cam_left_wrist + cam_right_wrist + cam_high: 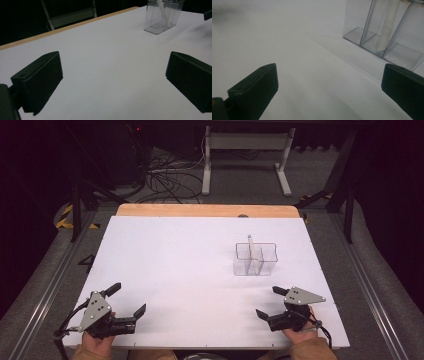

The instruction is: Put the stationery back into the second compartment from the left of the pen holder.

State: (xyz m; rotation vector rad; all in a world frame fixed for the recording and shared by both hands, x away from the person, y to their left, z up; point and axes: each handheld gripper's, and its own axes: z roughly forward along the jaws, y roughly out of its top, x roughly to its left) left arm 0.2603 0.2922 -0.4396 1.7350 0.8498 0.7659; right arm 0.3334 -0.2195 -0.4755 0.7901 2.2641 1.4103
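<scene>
A clear plastic box (255,259) with three compartments stands right of centre on the white table top (190,265). A white tube (251,249) leans upright in its middle compartment. My left gripper (127,299) rests open at the near left corner, nothing between its jaws. My right gripper (270,301) is open near the front right edge, a short way in front of the box. The box (384,30) and white tube (388,26) loom close at upper right in the right gripper view. In the left gripper view the box (162,16) is far off at top right.
A wooden strip (207,210) runs along the table's far edge. Beyond it stand a white table frame (245,157) and loose cables (167,177) on the floor. Metal rails (47,285) flank the table on both sides.
</scene>
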